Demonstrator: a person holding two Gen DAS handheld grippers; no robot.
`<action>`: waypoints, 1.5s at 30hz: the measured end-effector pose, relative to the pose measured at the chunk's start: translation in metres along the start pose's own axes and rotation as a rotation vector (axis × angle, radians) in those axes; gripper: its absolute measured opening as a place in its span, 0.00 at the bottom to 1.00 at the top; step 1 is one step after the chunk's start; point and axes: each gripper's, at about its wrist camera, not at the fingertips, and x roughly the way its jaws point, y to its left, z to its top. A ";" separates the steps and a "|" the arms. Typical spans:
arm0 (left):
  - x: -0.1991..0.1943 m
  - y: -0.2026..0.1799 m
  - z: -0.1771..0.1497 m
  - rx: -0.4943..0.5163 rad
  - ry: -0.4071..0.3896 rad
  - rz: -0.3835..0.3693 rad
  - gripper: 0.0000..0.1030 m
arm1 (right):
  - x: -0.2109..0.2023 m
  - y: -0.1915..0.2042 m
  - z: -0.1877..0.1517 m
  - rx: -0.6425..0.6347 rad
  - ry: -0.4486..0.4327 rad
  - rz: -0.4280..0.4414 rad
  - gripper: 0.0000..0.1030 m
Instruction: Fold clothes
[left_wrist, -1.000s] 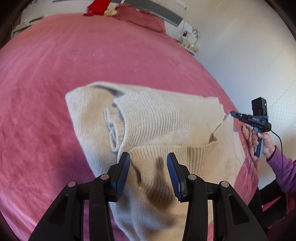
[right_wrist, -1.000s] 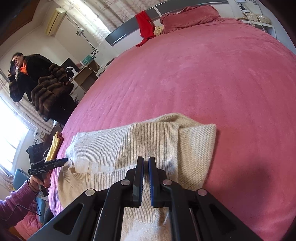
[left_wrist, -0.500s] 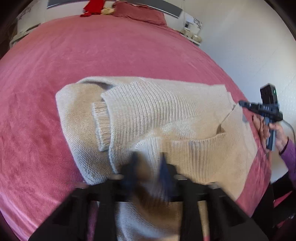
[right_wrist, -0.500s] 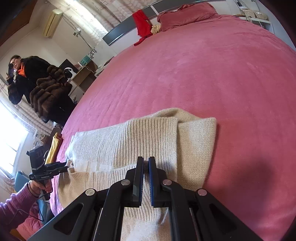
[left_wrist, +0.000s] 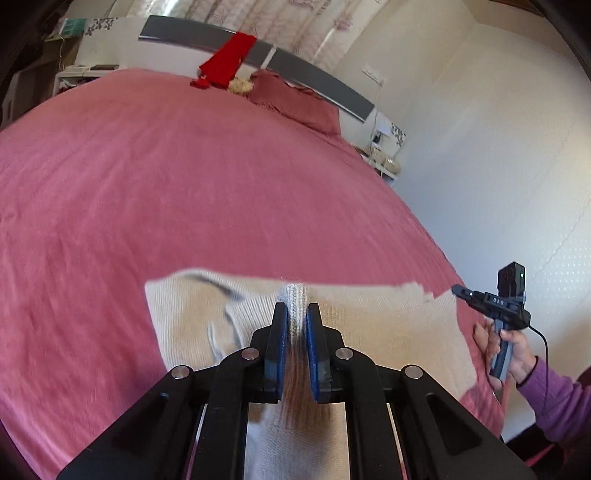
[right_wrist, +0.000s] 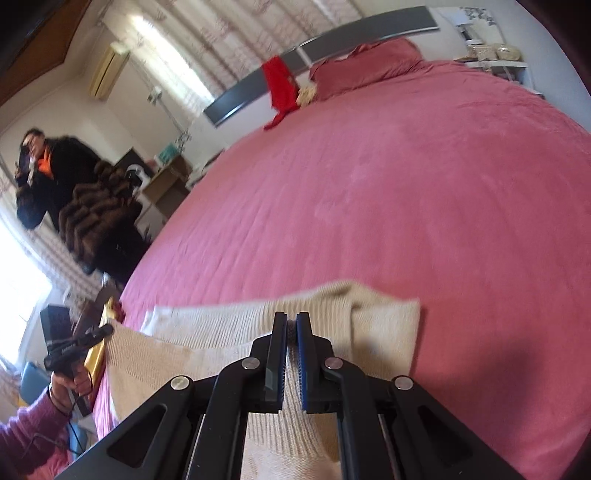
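Left hand-held gripper (left_wrist: 296, 314) is closing, jaws clamped on a sweater (left_wrist: 369, 332) fold; right hand-held gripper (right_wrist: 291, 321) clenched on knit too. "DAS" is read on the right one, seen right of the left.

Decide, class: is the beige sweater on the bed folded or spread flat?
Folded: the beige sweater lies in overlapping layers, and both grippers pinch its near edge.

Beige sweater (left_wrist: 388, 332): chunky ribbed knit, matt. Pink bedspread (left_wrist: 184, 184): soft velvety cloth (faint nap). Left gripper (left_wrist: 297, 332): matt black plastic, blue ridged pads, shiny metal rivets.
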 end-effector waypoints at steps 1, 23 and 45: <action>0.009 0.003 -0.001 -0.001 0.023 0.023 0.10 | 0.004 -0.004 0.002 0.015 0.000 -0.005 0.04; -0.042 -0.026 -0.064 0.066 -0.029 0.092 0.63 | -0.039 0.065 -0.081 -0.112 0.011 0.105 0.27; -0.057 -0.007 -0.055 -0.005 -0.134 0.243 0.64 | -0.036 -0.003 -0.104 0.329 -0.079 0.260 0.29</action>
